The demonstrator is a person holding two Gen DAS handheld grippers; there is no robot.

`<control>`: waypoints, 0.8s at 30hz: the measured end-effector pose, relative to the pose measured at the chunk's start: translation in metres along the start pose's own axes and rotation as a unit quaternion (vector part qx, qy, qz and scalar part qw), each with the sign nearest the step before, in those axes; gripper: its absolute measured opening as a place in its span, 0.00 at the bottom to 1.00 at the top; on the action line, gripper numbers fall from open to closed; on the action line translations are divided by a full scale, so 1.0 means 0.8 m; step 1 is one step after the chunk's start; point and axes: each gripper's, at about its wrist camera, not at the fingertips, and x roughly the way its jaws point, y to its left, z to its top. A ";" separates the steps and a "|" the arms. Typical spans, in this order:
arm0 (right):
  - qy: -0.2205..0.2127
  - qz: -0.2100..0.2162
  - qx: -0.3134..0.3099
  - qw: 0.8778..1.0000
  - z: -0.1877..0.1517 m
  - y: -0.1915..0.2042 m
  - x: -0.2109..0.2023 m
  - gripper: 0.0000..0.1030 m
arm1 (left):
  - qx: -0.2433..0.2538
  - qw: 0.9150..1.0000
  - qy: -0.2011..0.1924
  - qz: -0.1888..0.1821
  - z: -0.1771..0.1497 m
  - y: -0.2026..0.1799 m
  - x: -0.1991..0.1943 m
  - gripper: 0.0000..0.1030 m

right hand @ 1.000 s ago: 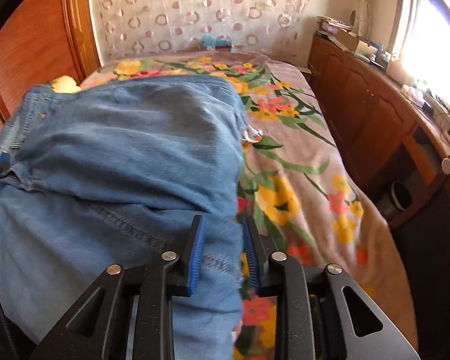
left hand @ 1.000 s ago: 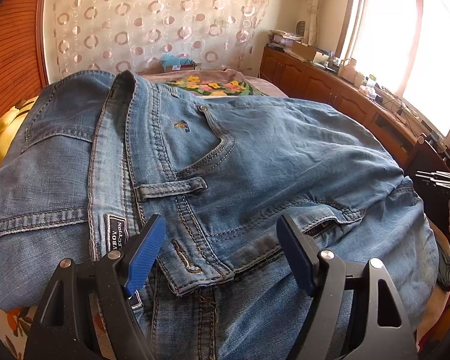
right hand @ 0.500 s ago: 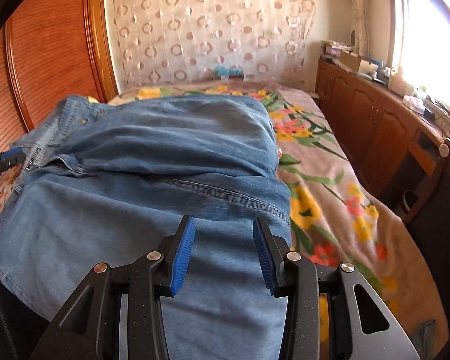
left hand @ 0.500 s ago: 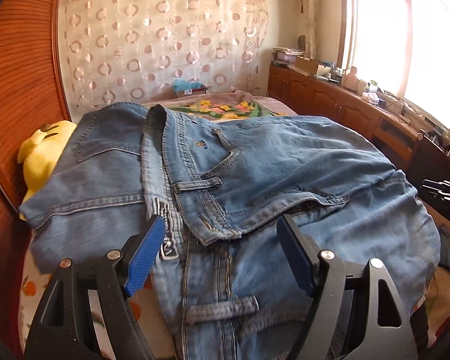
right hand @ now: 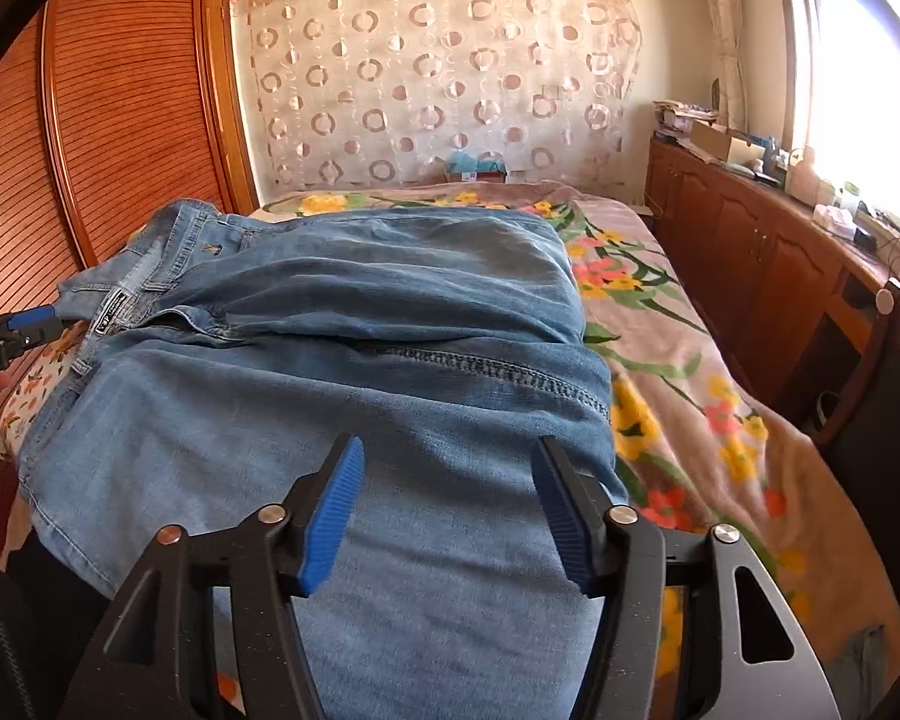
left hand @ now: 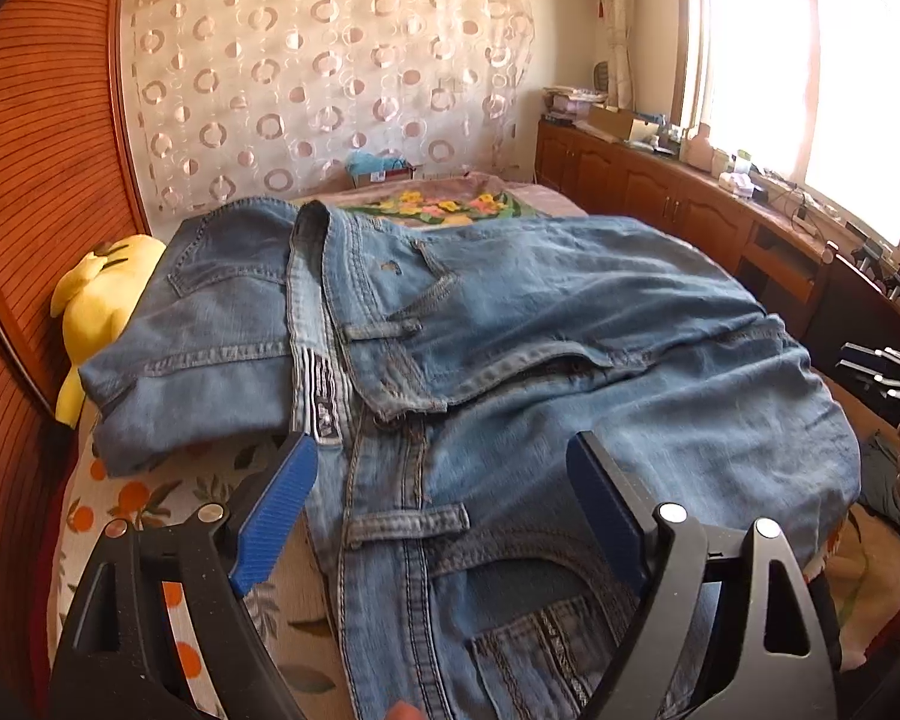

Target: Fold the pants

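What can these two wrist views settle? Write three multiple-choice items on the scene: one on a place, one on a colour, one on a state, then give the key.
1. Where does the yellow plush toy lie?
A. on the wooden cabinet
B. beside the jeans, by the slatted wooden wall
C. on top of the jeans

2. What colour are the pads on the gripper fingers?
A. red
B. green
C. blue

3. How do the jeans lie?
A. folded over themselves on the floral bedspread
B. hanging from the curtain
C. spread fully flat, unfolded

Key: B, the toy sits left of the jeans against the wall; C, both pads are blue; A, one denim layer lies across another, and neither the left gripper nor the right gripper, both opening, grips it.
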 end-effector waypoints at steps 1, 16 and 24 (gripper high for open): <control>-0.001 0.002 0.002 1.000 -0.002 0.000 -0.002 0.62 | 0.001 1.000 0.002 0.001 -0.002 -0.001 -0.001 0.83; 0.066 -0.007 0.001 0.998 -0.037 -0.016 -0.015 0.62 | -0.008 0.999 0.046 -0.004 -0.097 0.038 -0.045 0.83; 0.099 -0.041 -0.007 0.994 -0.049 -0.029 -0.034 0.62 | -0.023 0.997 0.068 -0.032 -0.133 0.039 -0.054 0.67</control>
